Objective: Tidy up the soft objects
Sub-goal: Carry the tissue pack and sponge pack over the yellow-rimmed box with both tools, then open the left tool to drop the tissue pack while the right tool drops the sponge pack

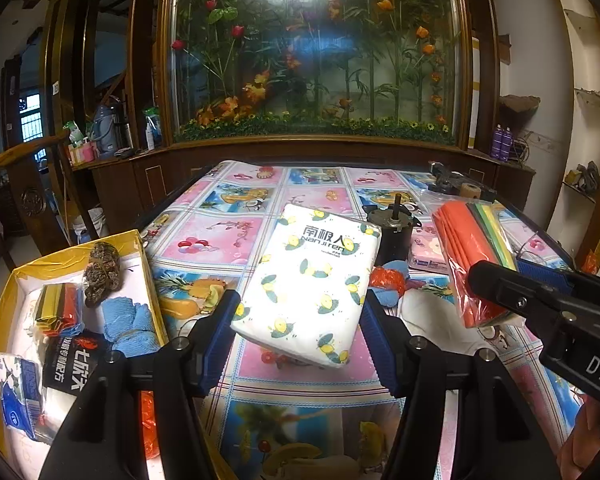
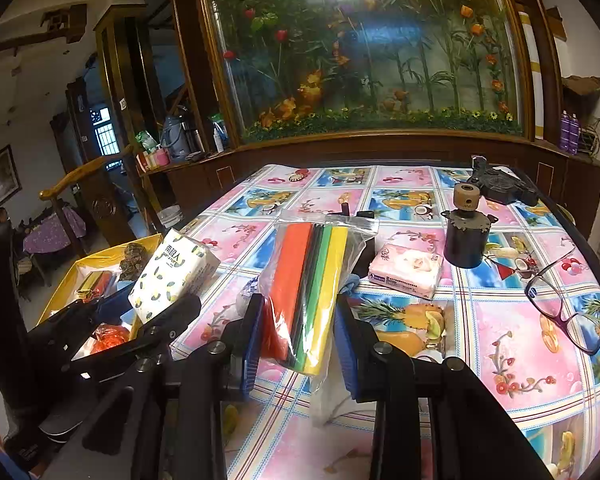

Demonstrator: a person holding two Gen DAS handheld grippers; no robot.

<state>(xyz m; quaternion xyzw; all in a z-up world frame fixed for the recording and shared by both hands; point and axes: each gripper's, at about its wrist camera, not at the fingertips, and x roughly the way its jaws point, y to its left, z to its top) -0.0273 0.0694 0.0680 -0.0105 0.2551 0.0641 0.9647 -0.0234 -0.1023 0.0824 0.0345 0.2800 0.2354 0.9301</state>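
The left tongs are closed on a white soft tissue pack printed with yellow lemons, blue pads pressed on both its long sides; the pack is held lifted and tilted above the desk covered with a pink-and-blue fruit-print cloth, just right of the yellow open box at the near left. Inside the box are seen a blue folded towel, a small clear bag of coloured sheets, a dark brown lumpy bundle, a black printed packet and a blue-and-white tissue packet.

The right tongs are closed on a clear zip bag of orange, black, green and yellow sheets, gripped by its near end and raised off the desk, to the right of the lemon pack. Beyond it on the desk lie a small pink tissue packet, a black cylindrical motor with a tan cap, a black flat device at the far right, and purple-framed glasses at the right edge. A blue-and-orange soft item is seen partly hidden behind the lemon pack.
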